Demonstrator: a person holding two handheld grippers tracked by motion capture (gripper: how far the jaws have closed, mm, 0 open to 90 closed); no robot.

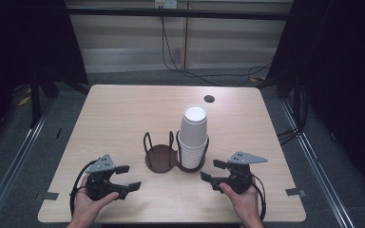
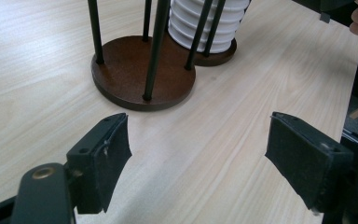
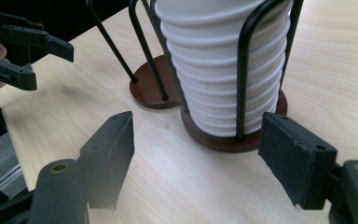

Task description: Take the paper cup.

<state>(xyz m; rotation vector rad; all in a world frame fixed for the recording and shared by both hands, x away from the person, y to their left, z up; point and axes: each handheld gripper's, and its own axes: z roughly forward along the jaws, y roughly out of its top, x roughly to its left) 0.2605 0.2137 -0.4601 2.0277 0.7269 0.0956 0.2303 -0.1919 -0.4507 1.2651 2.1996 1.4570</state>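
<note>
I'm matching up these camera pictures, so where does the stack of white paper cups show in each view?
High view: stack of white paper cups right of centre, in the right-hand holder.
Left gripper view: top edge, right of centre.
Right gripper view: top centre, behind black wires.
Shared landmark: the empty brown holder beside it.

Bright even overhead light on table [image 1: 123, 118]; surroundings dark; near jaws slightly soft.

open hand-held gripper [image 2: 198, 156] before empty wooden holder [image 2: 142, 77]
</note>
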